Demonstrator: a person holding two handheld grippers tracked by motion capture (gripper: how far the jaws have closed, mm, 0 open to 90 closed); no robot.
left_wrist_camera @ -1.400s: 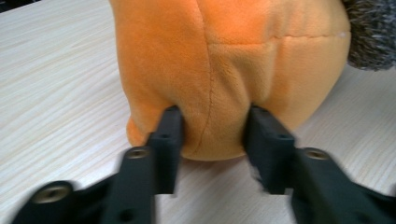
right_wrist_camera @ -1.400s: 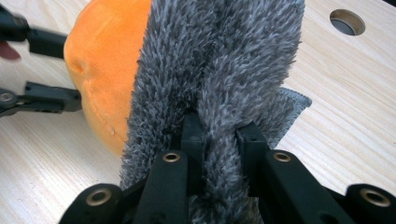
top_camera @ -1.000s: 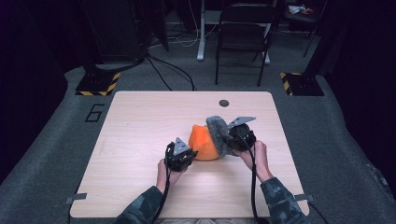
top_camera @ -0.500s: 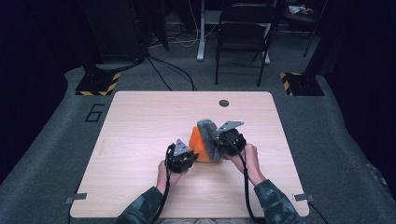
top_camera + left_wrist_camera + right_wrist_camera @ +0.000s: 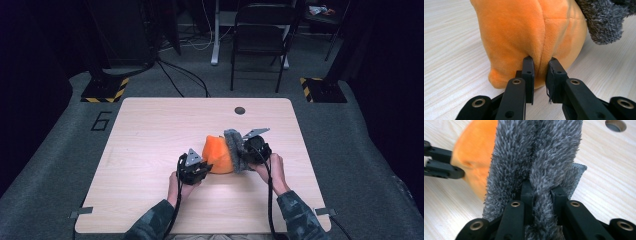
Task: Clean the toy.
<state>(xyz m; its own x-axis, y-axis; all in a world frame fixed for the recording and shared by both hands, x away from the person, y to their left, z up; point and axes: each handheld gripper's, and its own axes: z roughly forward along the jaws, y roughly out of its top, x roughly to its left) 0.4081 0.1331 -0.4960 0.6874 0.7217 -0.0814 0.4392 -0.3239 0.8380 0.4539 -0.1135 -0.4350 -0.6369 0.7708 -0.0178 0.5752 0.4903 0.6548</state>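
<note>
An orange plush toy (image 5: 218, 153) lies on the wooden table (image 5: 150, 130) between my two grippers. My left gripper (image 5: 196, 167) is shut on a fold of the orange plush toy (image 5: 534, 32) at its lower edge, its black jaws pinching the seam. A grey fuzzy cloth (image 5: 235, 150) hangs against the toy's right side. My right gripper (image 5: 254, 148) is shut on a bunch of the grey fuzzy cloth (image 5: 536, 157), which stands up over its jaws. In the right gripper view the left gripper (image 5: 441, 166) reaches the orange plush toy (image 5: 474, 152) from the left.
A round cable hole (image 5: 240, 110) sits near the table's far edge. A black folding chair (image 5: 260, 40) and yellow-black striped floor feet (image 5: 105, 90) stand beyond the table on grey carpet. Bare wood stretches left and far of the toy.
The right gripper with the grey cloth has shifted left and slightly nearer, pressing the cloth against the toy. The left gripper has held its place on the plush.
</note>
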